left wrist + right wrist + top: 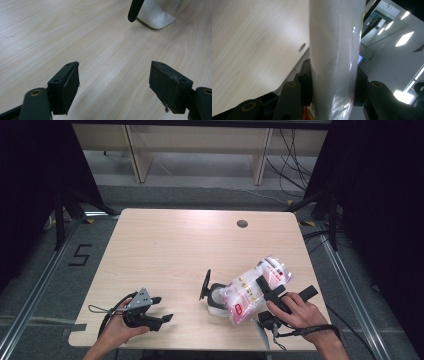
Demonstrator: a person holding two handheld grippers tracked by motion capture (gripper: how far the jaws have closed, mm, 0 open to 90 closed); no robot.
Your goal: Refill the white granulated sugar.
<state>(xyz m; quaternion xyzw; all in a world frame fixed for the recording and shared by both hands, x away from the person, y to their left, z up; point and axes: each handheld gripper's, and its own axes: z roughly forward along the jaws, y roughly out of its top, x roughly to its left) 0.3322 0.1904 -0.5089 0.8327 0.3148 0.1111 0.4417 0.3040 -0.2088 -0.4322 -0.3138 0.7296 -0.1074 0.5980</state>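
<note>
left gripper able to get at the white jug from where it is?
Probably yes. The left gripper is open and empty, with bare table between it and the jug. The bag, held in the right gripper, leans over the jug's far side.

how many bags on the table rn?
1. The bag is at the near right, clamped in the right claw, tipped over a white jug. Others may be hidden behind it.

The clear plastic bag covers most of the white container behind it on the table. Its red print is too small to read. In the right gripper view the bag runs off top and bottom. In the left gripper view the container is cut by the top edge.
</note>
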